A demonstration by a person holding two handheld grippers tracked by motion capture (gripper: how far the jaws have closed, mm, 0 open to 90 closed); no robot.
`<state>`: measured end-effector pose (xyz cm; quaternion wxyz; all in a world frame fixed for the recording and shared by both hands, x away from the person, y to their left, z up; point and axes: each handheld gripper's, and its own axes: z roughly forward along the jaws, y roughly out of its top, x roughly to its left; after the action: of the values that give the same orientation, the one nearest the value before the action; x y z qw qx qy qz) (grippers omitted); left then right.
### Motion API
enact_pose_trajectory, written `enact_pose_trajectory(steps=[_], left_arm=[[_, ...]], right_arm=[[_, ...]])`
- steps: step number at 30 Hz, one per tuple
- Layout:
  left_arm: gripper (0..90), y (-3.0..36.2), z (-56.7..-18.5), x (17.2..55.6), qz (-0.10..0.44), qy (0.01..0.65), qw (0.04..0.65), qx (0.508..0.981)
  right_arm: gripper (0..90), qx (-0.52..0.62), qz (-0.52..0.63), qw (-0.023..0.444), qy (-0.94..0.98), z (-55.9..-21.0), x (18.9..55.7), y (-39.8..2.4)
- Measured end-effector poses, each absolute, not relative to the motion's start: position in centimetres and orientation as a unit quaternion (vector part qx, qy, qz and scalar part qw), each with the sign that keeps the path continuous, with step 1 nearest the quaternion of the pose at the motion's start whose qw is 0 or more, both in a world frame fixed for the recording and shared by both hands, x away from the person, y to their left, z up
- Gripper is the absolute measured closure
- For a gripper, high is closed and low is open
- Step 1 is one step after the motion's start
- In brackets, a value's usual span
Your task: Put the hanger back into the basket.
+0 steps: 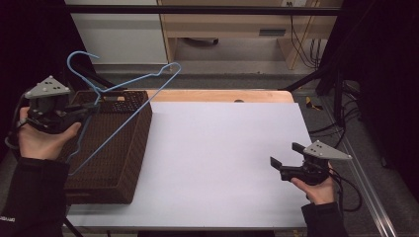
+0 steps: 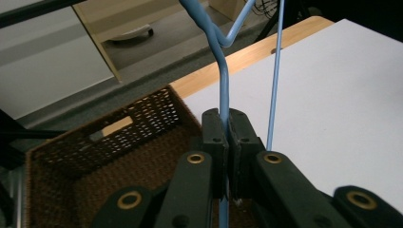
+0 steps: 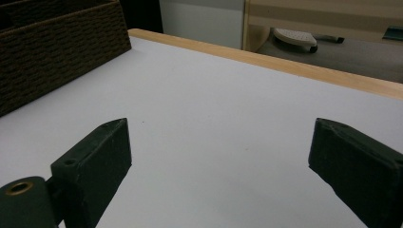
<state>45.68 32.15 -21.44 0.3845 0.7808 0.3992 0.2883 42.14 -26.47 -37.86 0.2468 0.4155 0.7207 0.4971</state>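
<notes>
The left gripper's fingers were clamped on the blue wire hanger, which was held in the air above the brown wicker basket at the tabletop's left edge. The right gripper's fingers stood wide apart, empty, near the right edge.

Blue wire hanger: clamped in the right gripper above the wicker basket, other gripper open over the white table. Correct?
Wrong gripper. The left gripper is shut on the blue wire hanger, as the left gripper view shows, above the wicker basket. The right gripper is the open one, over the white table.
</notes>
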Motion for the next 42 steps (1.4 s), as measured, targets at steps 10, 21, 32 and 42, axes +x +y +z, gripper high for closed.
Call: enact_pose_trajectory(steps=[10, 21, 32, 42], left_arm=[[87.5, 36.1, -22.8, 46.7, 0.313, 0.423, 0.355, 0.772], [87.5, 40.3, -25.3, 46.9, 0.323, 0.459, 0.32, 0.764], [87.5, 41.5, -27.9, 47.8, 0.328, 0.466, 0.279, 0.773], [87.5, 41.1, -31.5, 49.4, 0.311, 0.472, 0.246, 0.788]], right_arm=[[7.3, 0.412, 0.496, 0.246, 0.724, -37.9, 42.2, -26.3], [7.2, 0.41, 0.495, 0.245, 0.726, -38.0, 42.2, -26.1], [7.0, 0.411, 0.494, 0.244, 0.726, -38.0, 42.3, -26.0], [7.0, 0.409, 0.492, 0.243, 0.729, -38.1, 42.3, -25.9]])
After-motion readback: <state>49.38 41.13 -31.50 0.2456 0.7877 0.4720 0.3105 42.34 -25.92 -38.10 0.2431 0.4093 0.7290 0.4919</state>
